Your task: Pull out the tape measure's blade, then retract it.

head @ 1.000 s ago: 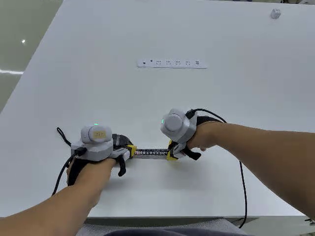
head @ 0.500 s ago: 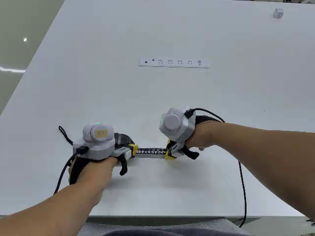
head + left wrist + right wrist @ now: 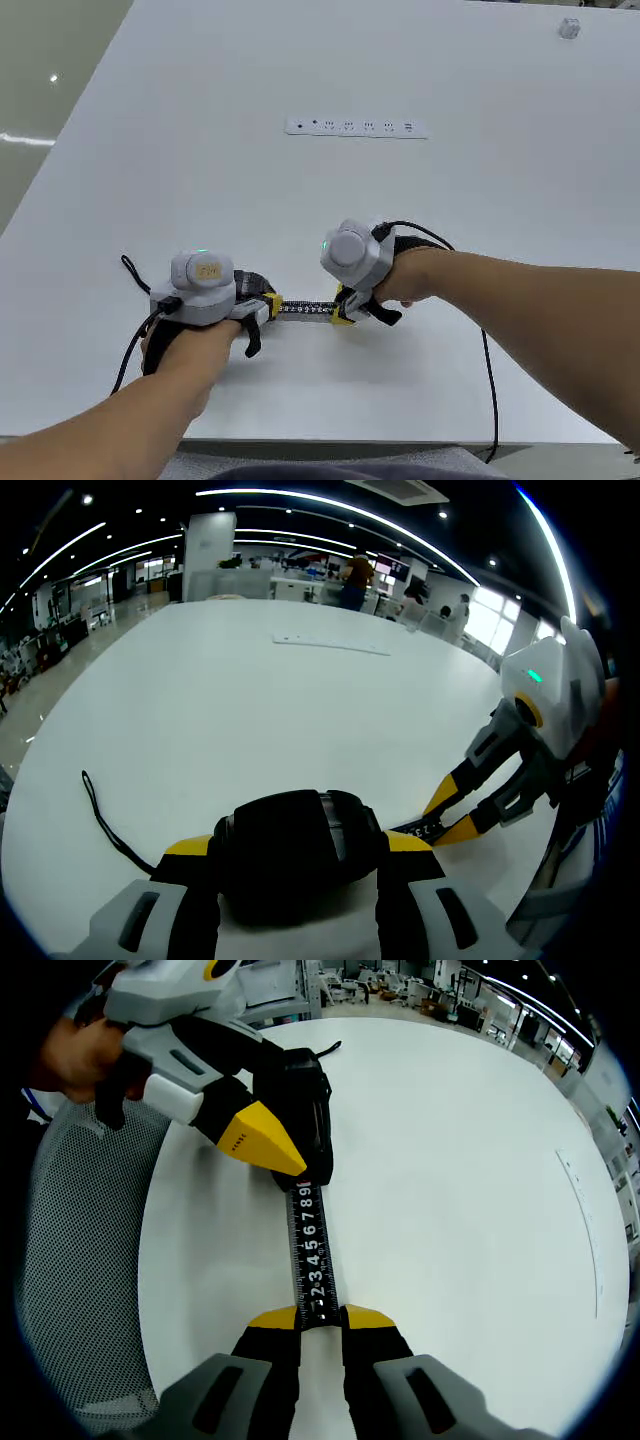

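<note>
**Short stretch of blade out, held at both ends**

The tape measure (image 3: pixel 305 1090), a rounded black case, sits low over the white desk (image 3: pixel 400 60) near its front edge, clamped between the jaws of the left tool (image 3: pixel 300 846). Its blade (image 3: pixel 308 1245), white with black digits, runs straight and flat from the case mouth to the right tool (image 3: pixel 320 1317), whose yellow-tipped jaws are clenched on the blade's end.

Only a short length is out, so I judge this to be either early in the pull or late in the return; which cannot be told. The next move needs the case kept pinned and the right tool moving in line with the blade, so that it doesn't kink.

A thin black strap (image 3: pixel 105 825) trails from the case. A power strip (image 3: pixel 355 127) lies well apart, farther back.
</note>
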`<state>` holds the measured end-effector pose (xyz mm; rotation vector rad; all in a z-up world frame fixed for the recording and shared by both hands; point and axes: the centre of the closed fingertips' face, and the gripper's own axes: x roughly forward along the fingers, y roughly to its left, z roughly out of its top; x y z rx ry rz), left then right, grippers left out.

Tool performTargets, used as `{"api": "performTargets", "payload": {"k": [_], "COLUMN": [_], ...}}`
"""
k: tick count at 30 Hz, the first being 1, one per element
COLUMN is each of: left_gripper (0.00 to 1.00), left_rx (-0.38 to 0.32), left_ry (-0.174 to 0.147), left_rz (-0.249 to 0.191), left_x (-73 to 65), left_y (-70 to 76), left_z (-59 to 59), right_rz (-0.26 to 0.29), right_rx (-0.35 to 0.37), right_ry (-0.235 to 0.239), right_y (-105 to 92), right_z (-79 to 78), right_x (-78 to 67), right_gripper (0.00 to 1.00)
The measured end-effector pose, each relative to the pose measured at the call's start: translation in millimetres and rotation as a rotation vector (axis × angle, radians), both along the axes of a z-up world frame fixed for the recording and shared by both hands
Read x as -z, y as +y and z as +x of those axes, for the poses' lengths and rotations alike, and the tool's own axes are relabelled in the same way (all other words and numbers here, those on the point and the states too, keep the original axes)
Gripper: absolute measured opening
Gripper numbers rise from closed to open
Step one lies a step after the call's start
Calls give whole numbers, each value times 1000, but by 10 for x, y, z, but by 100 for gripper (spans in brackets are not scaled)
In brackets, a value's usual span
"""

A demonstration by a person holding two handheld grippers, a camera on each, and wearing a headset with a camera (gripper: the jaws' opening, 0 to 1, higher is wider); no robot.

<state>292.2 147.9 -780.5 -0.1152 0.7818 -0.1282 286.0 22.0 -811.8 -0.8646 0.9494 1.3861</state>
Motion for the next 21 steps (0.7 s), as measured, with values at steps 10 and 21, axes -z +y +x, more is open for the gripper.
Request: {"api": "performTargets", "payload": {"k": [10, 21], "left_gripper": [60, 60], "left_rx": [3, 5], "left_ry": [-2, -1], "left_rz": [-5, -8], "left_x": [4, 9], "left_y": [-5, -13], "left_z": [-1, 6], "right_rz": [4, 12], "right_rx": [-4, -9], "right_ry": [0, 1], "right_y": [51, 124], "right_z": [-5, -18], "right_x": [4, 24], "right_gripper": [15, 15]}}
